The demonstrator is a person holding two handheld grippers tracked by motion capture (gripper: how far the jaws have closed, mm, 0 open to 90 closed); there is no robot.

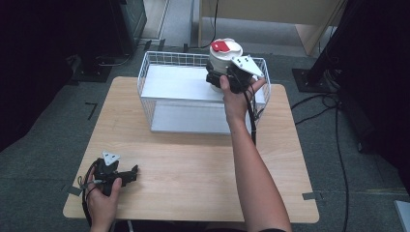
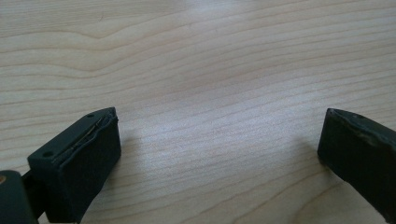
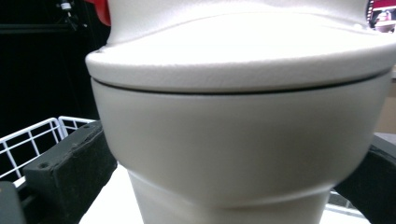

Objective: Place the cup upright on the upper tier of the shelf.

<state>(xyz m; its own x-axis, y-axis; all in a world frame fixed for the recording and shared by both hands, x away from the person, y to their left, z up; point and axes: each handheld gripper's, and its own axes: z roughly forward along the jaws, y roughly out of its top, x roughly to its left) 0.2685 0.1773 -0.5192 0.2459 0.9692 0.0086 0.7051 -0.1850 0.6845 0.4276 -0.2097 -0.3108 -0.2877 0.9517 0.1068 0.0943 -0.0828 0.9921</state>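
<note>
Right tool (image 1: 223, 77): I have it clamped on the white cup (image 1: 223, 57), held over the far right corner of the wire basket (image 1: 145, 77)
Left tool (image 1: 126, 177): jaws wide, empty; resting near the table's (image 1: 193, 169) near left corner
Progress: cup gripped, I judge; setting down remains

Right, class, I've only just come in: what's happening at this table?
A person works with a gripper in each hand. The right gripper clamps a white cup with a red-tabbed lid, holding it above the far right corner of a white wire basket. The left gripper rests open on the wooden table near its front left corner, holding nothing.
</note>
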